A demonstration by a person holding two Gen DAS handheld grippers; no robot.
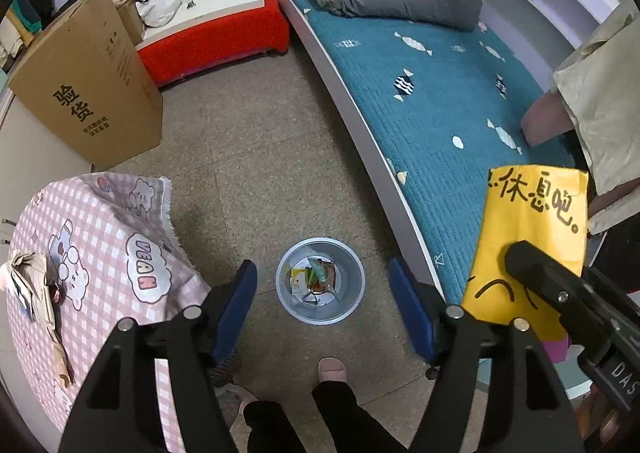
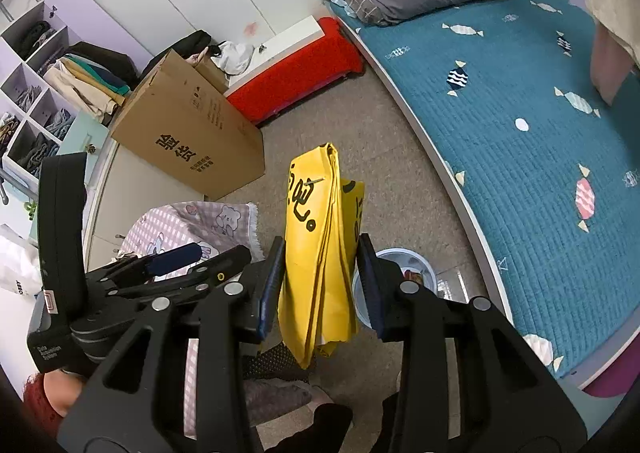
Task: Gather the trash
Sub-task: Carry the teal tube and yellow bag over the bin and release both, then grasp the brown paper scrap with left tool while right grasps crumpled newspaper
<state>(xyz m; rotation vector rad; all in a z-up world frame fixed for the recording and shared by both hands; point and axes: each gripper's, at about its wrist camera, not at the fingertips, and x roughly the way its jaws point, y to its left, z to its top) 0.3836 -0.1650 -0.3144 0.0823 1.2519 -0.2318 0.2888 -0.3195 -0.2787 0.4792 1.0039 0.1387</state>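
A grey trash bin (image 1: 320,280) stands on the floor with several wrappers inside. My left gripper (image 1: 323,307) is open and empty, held high above the bin, its blue pads to either side of it. My right gripper (image 2: 320,283) is shut on a folded yellow paper bag (image 2: 320,253) with black writing, held upright above the floor. The bag also shows in the left wrist view (image 1: 528,237), to the right of the bin. The bin's rim (image 2: 404,253) shows behind the right finger.
A table with a pink checked cloth (image 1: 100,253) is at left, crumpled brown paper (image 1: 32,293) on it. A cardboard box (image 1: 88,93) and red bench (image 1: 216,41) stand farther back. A bed with teal cover (image 1: 440,101) runs along the right. The person's feet (image 1: 331,369) are below.
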